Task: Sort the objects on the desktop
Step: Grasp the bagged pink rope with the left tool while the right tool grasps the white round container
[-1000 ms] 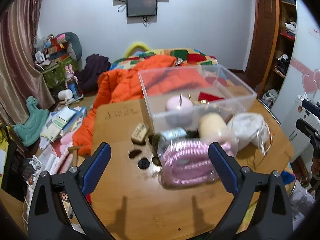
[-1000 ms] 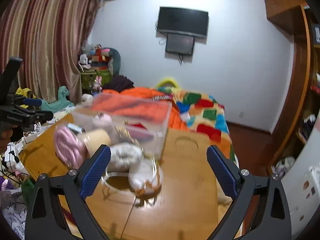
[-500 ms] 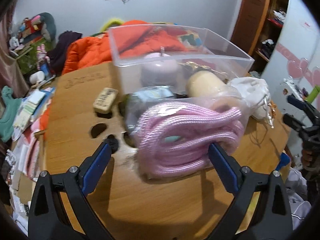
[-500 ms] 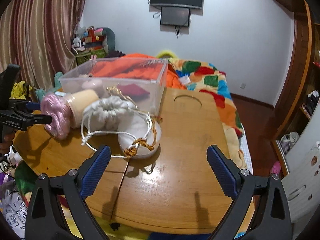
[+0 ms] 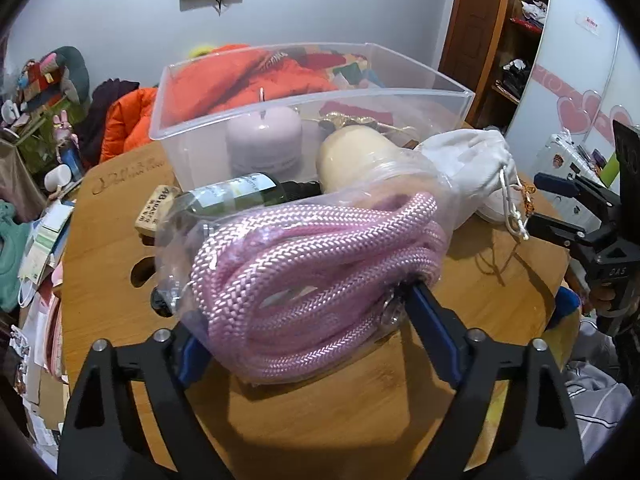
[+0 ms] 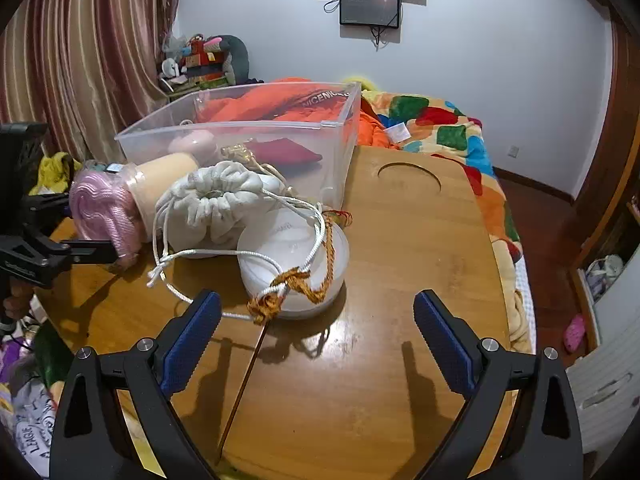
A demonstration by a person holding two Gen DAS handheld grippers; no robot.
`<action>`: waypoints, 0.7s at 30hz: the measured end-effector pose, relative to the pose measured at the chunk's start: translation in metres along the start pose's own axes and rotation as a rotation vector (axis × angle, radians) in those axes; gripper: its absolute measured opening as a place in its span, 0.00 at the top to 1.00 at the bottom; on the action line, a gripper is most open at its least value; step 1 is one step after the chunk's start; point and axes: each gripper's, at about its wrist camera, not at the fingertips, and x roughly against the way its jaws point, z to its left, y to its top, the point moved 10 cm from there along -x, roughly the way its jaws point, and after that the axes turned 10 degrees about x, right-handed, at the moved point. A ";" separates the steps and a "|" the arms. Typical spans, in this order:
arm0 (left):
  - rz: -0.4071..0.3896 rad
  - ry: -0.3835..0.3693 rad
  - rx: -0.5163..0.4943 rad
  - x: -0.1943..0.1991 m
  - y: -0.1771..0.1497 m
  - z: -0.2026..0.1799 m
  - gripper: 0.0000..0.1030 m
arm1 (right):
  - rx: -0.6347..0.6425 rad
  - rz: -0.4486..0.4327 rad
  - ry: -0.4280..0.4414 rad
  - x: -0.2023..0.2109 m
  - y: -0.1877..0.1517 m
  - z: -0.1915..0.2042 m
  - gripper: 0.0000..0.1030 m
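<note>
A bagged coil of pink rope (image 5: 312,276) lies on the wooden table (image 5: 360,420), and my left gripper (image 5: 308,332) has its fingers around it, pressing its sides. The rope also shows in the right wrist view (image 6: 106,208). Behind it stand a clear plastic bin (image 5: 308,96) holding a lilac candle (image 5: 264,140), a cream cylinder (image 5: 352,160), a dark bottle (image 5: 236,196) and a white drawstring bag (image 6: 216,204). My right gripper (image 6: 316,344) is open and empty, just short of a white round box (image 6: 296,260) with a tangled orange cord (image 6: 288,288).
A small wooden block (image 5: 154,212) lies left of the bottle. The table has round holes (image 5: 142,276) at the left and a curved cutout (image 6: 408,176) at the far side. A bed with orange and patchwork bedding (image 6: 432,128) lies behind the table.
My left gripper has moved forward and closed in on the bagged pink rope. My right gripper has moved closer to the white round box and stayed open.
</note>
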 end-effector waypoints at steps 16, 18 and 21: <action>-0.027 -0.089 0.025 0.028 -0.016 -0.009 0.63 | 0.092 0.020 0.027 -0.004 -0.008 0.014 0.08; -0.012 -0.113 0.022 0.025 -0.018 -0.013 0.63 | 0.107 0.014 0.019 -0.010 -0.001 0.015 0.10; -0.004 -0.125 0.016 0.017 -0.016 -0.022 0.63 | 0.110 0.017 0.021 -0.017 0.006 0.015 0.16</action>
